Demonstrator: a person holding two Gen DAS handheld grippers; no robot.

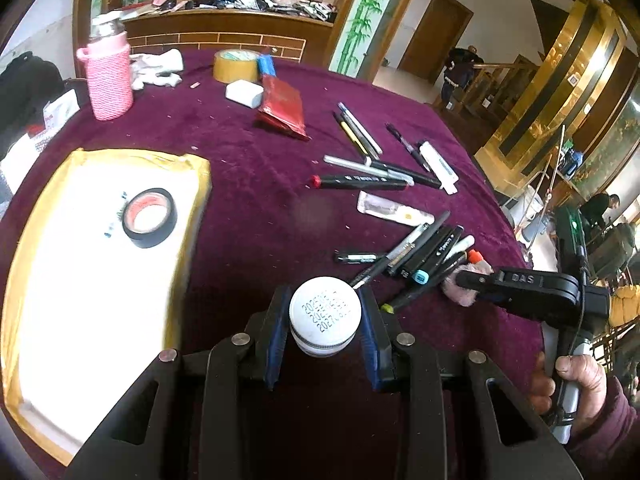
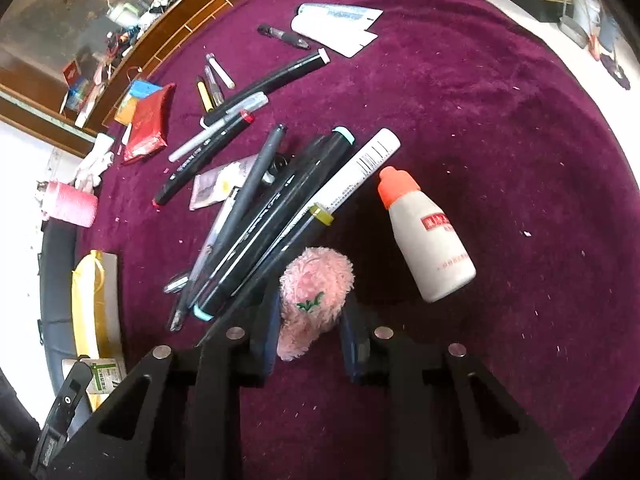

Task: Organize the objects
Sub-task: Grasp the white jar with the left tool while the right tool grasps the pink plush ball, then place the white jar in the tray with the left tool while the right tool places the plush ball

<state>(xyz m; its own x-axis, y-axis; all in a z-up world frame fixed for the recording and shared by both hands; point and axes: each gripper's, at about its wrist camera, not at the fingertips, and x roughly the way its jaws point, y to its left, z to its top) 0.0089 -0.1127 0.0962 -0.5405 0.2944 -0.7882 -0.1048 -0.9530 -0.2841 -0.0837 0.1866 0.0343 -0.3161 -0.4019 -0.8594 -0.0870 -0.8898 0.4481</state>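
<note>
Back of room: wooden counter (image 1: 224,36) piled with clutter, bamboo-painted pillar (image 1: 360,16), brown door (image 1: 434,36), people standing near railing (image 1: 460,68).

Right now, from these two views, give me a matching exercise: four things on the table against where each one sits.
Things:
1. white jar
2. pink plush toy
3. black tape roll
4. white bottle with orange cap

Places:
A. lying on the purple cloth, touched by no gripper
B. between the fingers of the left gripper
C. on the white tray
D. between the fingers of the right gripper

Pairs: 1-B, 2-D, 3-C, 4-A
</note>
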